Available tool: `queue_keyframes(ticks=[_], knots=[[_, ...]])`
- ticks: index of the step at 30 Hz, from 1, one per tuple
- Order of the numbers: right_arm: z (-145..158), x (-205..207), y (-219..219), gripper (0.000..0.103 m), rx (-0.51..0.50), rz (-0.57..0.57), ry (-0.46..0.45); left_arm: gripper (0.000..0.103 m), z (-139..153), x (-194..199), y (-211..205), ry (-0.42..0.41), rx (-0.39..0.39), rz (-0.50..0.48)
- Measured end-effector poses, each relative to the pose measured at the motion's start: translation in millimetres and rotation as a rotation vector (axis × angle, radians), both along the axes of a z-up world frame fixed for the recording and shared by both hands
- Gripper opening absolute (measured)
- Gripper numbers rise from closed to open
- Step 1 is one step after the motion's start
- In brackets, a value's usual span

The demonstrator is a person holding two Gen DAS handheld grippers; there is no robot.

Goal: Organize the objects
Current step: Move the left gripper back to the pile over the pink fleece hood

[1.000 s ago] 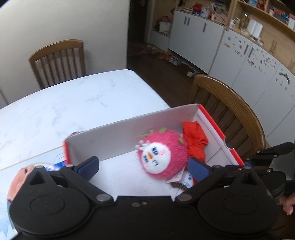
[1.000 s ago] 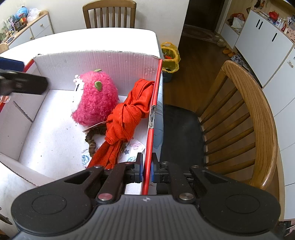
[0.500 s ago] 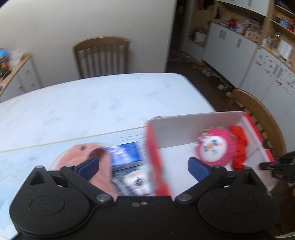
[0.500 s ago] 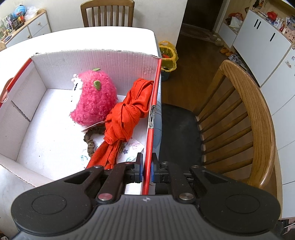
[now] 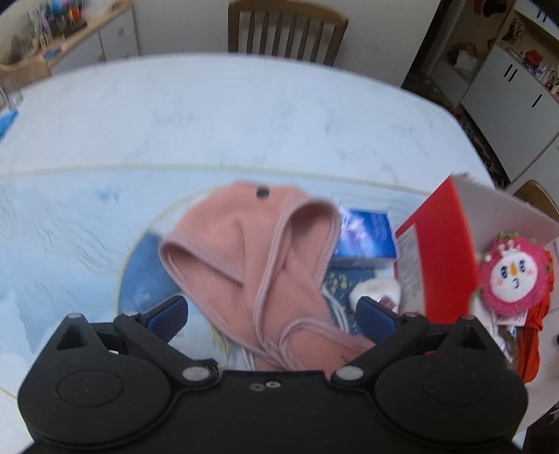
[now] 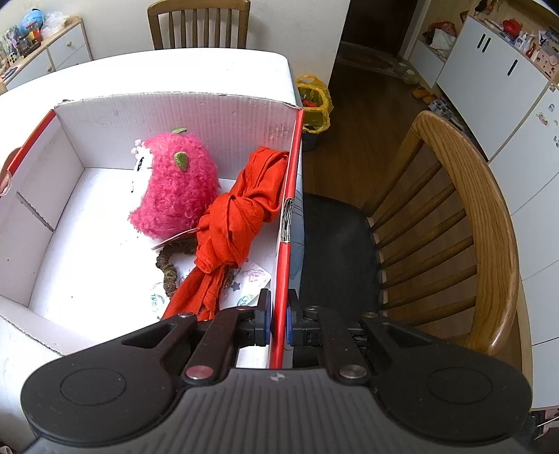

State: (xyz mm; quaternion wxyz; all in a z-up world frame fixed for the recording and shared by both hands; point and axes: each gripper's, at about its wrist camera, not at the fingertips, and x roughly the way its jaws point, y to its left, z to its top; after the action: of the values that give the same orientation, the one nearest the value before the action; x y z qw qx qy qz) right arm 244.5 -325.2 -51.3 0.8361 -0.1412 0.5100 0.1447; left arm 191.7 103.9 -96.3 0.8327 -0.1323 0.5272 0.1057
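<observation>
- Kitchen-dining room: one white marble-pattern table [image 5: 216,115] carried a pale blue printed mat [image 5: 63,244]; white cabinets stood along the right wall.
- Wooden chairs counted: two in the right wrist view, one at the far end of the table [image 6: 199,21] and one with a curved back [image 6: 468,223] just beside the box.
- One yellow bag [image 6: 314,104] sat on the dark wood floor past the table corner.
- One cardboard box [image 6: 174,115], white inside with red outer faces, stood at the table's right edge.
- Box contents counted: one pink plush toy [image 6: 174,188], one knotted red cloth [image 6: 241,213] touching the toy and leaning on the right wall, one brown hair scrunchie [image 6: 167,269] partly under the cloth, and one sticker sheet [image 6: 255,276] on the floor of the box.
- Outside the box, on the mat: one pink fabric cap [image 5: 251,251], one blue booklet [image 5: 367,237] and one small white object [image 5: 375,291], too blurred to identify.
- Left gripper [image 5: 272,314]: fingers spread wide, holding nothing, positioned over the near end of the cap; contact could not be determined.
- Right gripper [image 6: 278,319]: fingers clamped narrow on the red right wall of the box, one pad inside and one outside.
</observation>
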Motion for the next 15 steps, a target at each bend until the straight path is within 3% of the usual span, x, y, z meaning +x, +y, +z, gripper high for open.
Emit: queue_keyframes(ticks=[10, 15], knots=[[0, 0, 1, 0.008, -0.006, -0.001, -0.001, 0.102, -27, 10, -7, 0.053, 0.018, -0.021], [-1, 0, 1, 0.008, -0.008, 0.001, -0.001, 0.099, -33, 15, -19, 0.059, 0.083, -0.061]])
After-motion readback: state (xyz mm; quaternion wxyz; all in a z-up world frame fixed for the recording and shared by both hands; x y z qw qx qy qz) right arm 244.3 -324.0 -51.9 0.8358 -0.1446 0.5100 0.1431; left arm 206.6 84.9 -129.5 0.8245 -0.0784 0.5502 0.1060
